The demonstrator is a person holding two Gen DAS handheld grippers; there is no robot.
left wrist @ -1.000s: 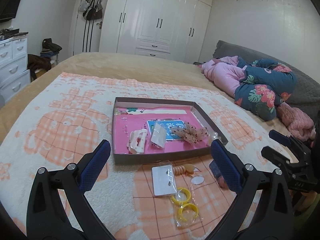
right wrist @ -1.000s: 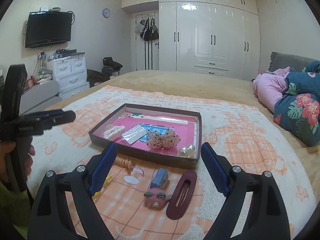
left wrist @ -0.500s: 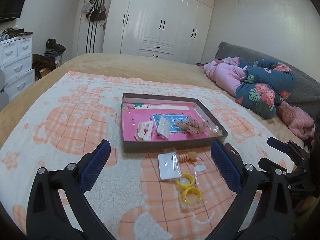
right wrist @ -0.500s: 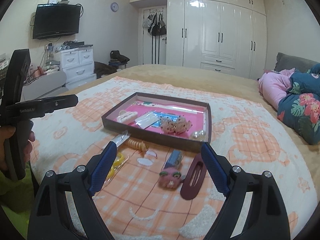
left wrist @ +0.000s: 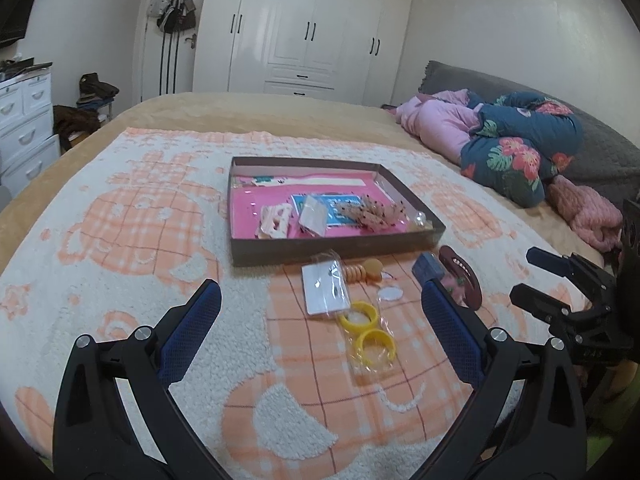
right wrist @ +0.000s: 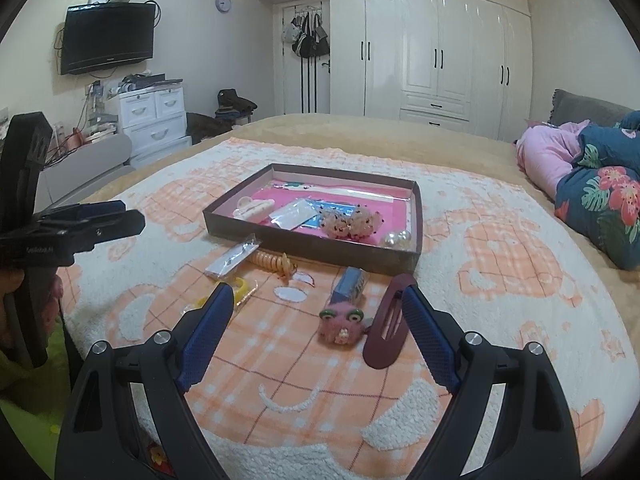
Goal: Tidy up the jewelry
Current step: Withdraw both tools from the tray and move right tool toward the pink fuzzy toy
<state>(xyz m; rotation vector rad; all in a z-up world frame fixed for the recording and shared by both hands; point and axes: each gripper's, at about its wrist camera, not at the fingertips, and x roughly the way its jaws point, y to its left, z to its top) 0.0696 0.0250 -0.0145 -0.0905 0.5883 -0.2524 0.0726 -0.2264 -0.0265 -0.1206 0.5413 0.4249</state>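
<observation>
A shallow brown box [left wrist: 336, 249] [right wrist: 312, 245] with a pink floor sits on the blanket and holds several hair clips, packets and pearls. Loose in front of it lie a clear packet with a white card [left wrist: 325, 291], yellow hoops in a bag [left wrist: 370, 336], an orange coil tie [right wrist: 269, 260], a blue clip [right wrist: 351, 283], a pink fuzzy clip [right wrist: 341, 323] and a maroon snap clip [right wrist: 390, 330]. My left gripper [left wrist: 320, 308] hovers open above the packet and hoops. My right gripper [right wrist: 316, 314] hovers open above the fuzzy clip. Neither holds anything.
An orange-and-cream blanket [left wrist: 140, 240] covers the bed. Pink and floral bedding [left wrist: 516, 148] is piled at the right, with a pink knit bundle [left wrist: 592, 216] near it. White drawers [right wrist: 154, 120], a wall television [right wrist: 108, 36] and wardrobes [right wrist: 432, 52] stand beyond the bed.
Both grippers have drawn back from the box and sunk a little, so more of the loose items in front of it now show. Their jaws stay wide.
</observation>
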